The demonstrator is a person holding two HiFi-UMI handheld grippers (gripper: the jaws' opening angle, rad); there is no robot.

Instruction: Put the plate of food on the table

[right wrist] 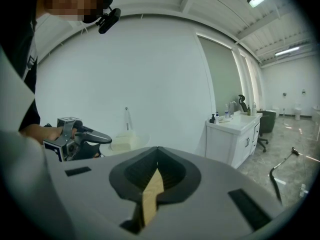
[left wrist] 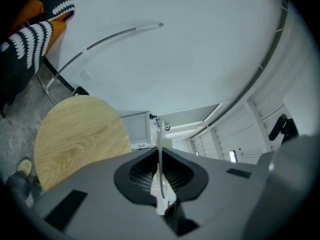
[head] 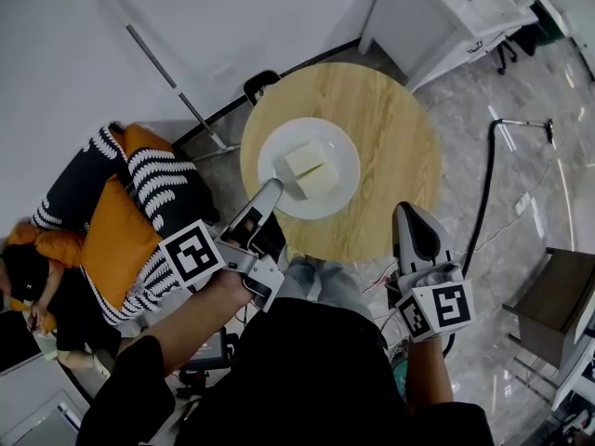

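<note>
A white plate (head: 342, 167) carrying a pale block of food (head: 309, 165) is over the round wooden table (head: 395, 124). My left gripper (head: 272, 190) is shut on the plate's near-left rim. In the left gripper view the rim (left wrist: 160, 134) runs edge-on between the jaws, with the table (left wrist: 75, 134) to the left. I cannot tell whether the plate touches the tabletop. My right gripper (head: 406, 210) is shut and empty at the table's near-right edge. The right gripper view shows its closed tips (right wrist: 157, 149), with the left gripper (right wrist: 106, 138) and the plate (right wrist: 139, 139) beyond them.
A person in orange and striped clothes (head: 121, 212) is on the floor left of the table. A white cabinet (head: 456, 7) stands at the back right. A black cable (head: 488, 184) trails over the grey floor, and a dark stool (head: 553, 295) stands at the right.
</note>
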